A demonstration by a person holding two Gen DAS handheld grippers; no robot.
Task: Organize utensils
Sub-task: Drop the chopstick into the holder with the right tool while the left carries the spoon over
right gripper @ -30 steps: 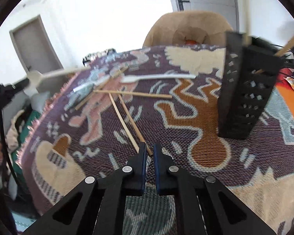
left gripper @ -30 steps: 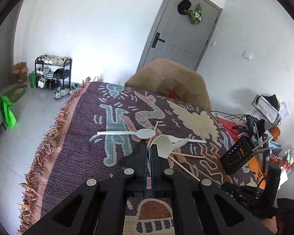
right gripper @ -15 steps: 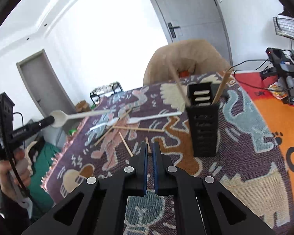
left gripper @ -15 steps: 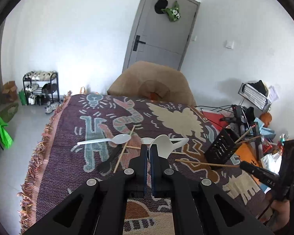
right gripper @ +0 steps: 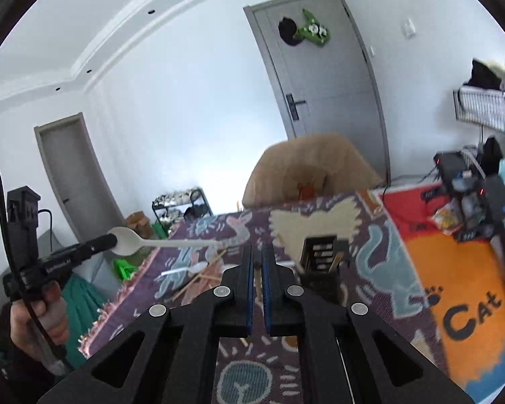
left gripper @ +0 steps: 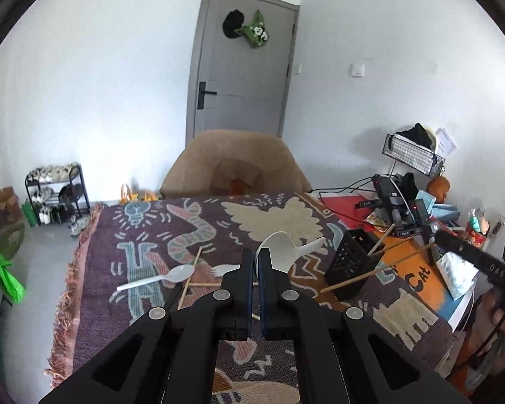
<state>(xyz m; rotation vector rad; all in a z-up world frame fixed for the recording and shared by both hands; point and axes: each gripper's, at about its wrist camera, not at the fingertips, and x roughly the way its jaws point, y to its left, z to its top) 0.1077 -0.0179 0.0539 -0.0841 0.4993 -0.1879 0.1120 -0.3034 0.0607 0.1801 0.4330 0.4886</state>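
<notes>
My left gripper (left gripper: 256, 256) is shut on the bowl end of a white plastic spoon (left gripper: 281, 247), held in the air above the patterned cloth. In the right wrist view that left gripper (right gripper: 112, 240) sits at the left, and the spoon (right gripper: 158, 243) sticks out level to the right. My right gripper (right gripper: 257, 252) is shut on a wooden chopstick (right gripper: 258, 279). The left wrist view shows the chopstick (left gripper: 373, 271) slanting out of the right gripper (left gripper: 437, 237) in front of the black slotted utensil holder (left gripper: 350, 266). The holder (right gripper: 320, 261) has wooden sticks in it.
On the cloth (left gripper: 118, 229) lie another white spoon (left gripper: 165, 277), a white fork (left gripper: 227, 269) and loose chopsticks (left gripper: 189, 279). A tan chair (left gripper: 232, 165) stands behind the table. Cables, devices and a wire basket (left gripper: 412, 155) crowd the right side by an orange mat (right gripper: 454, 296).
Both grippers have risen from the cloth. The right one lifted the chopstick off the table; the left one carried the spoon up and toward the holder.
</notes>
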